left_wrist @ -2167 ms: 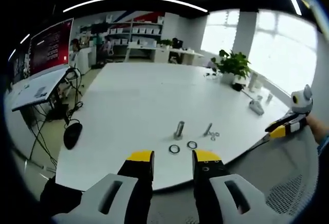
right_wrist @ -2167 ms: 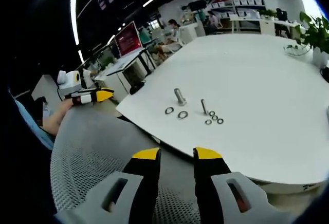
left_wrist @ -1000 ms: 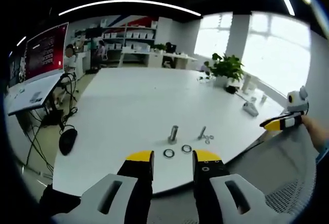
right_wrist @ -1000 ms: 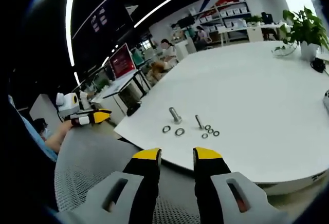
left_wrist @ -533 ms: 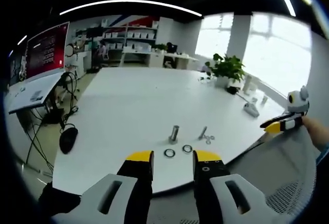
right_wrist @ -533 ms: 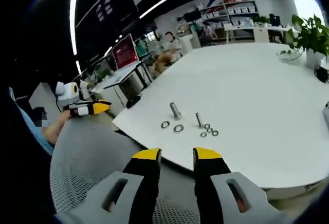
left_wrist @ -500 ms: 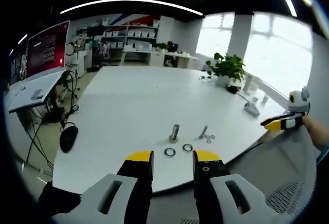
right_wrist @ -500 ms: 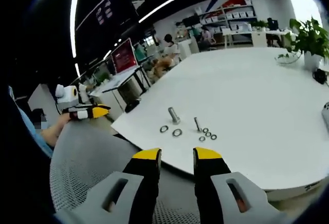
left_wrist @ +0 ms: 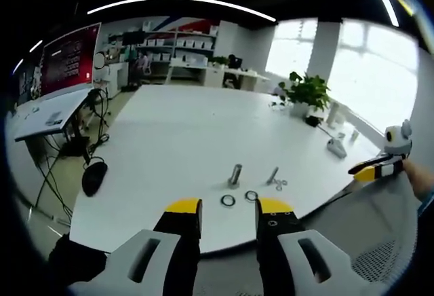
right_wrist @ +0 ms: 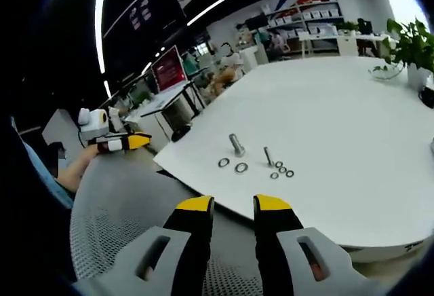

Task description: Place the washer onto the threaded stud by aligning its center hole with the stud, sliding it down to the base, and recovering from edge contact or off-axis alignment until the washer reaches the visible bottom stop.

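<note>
Well back from the white surface [left_wrist: 176,133], the left gripper [left_wrist: 227,209] hangs with its yellow-tipped fingers [left_wrist: 184,208] apart and nothing between them. Just beyond those tips, near the front edge of the surface, two washers [left_wrist: 228,200] lie flat side by side, and a thick upright stud [left_wrist: 235,174] stands a little behind them. To the right of the stud a thinner bolt [left_wrist: 273,175] lies tilted, with a cluster of small washers [left_wrist: 280,184] touching or nearly touching its near end. A potted plant [left_wrist: 308,92] stands farther back on the right, and a dark mouse [left_wrist: 94,176] hangs by its cable off the left edge.

From the right gripper view, the right gripper [right_wrist: 226,208] is held over a grey mesh chair seat [right_wrist: 129,208], short of the surface [right_wrist: 339,113], its fingers [right_wrist: 270,206] also apart and empty. Ahead lie the two washers [right_wrist: 224,163], the upright stud [right_wrist: 236,144], the thin bolt [right_wrist: 269,156] and the small washers [right_wrist: 282,170]. At the far left of this view the left gripper [right_wrist: 132,141] shows, held in a hand [right_wrist: 74,167].
</note>
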{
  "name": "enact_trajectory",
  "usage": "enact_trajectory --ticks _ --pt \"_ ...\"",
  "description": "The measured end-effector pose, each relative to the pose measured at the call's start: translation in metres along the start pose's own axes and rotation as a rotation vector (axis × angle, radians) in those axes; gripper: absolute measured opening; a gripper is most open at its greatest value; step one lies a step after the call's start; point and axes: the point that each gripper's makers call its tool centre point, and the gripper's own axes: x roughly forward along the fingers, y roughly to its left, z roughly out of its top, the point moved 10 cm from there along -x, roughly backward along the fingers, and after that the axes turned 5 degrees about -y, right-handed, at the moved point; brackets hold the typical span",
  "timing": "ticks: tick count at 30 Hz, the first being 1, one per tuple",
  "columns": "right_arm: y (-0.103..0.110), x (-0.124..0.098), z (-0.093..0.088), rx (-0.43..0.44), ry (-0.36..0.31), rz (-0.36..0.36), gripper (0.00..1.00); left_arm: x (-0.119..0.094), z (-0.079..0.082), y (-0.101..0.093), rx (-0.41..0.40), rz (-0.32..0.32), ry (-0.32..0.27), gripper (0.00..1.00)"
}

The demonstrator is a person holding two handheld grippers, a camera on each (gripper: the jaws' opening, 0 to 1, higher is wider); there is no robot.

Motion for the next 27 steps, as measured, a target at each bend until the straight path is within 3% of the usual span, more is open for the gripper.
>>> enact_trajectory --ticks 5,6,7,8,12,14,17,18,20,27 --pt "0.001 0.003 -0.004 -0.014 0.105 0.034 0.26 0.000 -0.001 0.000 -0.005 0.002 0.010 0.29" --pt "0.004 0.002 -0.004 -0.021 0.104 0.036 0.26 0.000 -0.001 0.000 -0.004 0.001 0.009 0.29" --pt "0.006 0.001 -0.002 -0.021 0.047 0.046 0.26 -0.001 -0.001 0.000 -0.004 0.000 0.007 0.29" --pt "0.006 0.001 -0.001 -0.009 0.031 0.053 0.27 0.000 -0.001 0.000 -0.005 -0.002 0.006 0.29" --pt "0.006 0.004 -0.002 -0.058 0.127 0.079 0.28 0.000 -0.001 0.000 -0.004 -0.007 0.014 0.29" --pt "0.005 0.004 -0.001 -0.122 0.171 0.088 0.28 0.000 -0.001 0.000 -0.006 -0.009 0.012 0.29" --pt "0.008 0.008 0.001 -0.187 0.231 0.176 0.26 0.000 -0.001 0.000 -0.005 -0.008 0.012 0.29" --pt "0.005 0.009 0.005 -0.209 0.249 0.159 0.25 0.000 -0.001 0.000 -0.006 -0.009 0.013 0.29" --pt "-0.003 0.011 0.017 -0.273 0.206 0.088 0.25 0.000 -0.001 0.000 -0.007 -0.010 0.011 0.29" --pt "-0.023 0.023 0.046 -0.313 0.255 0.111 0.25 0.000 -0.002 0.000 -0.009 -0.013 0.013 0.29"
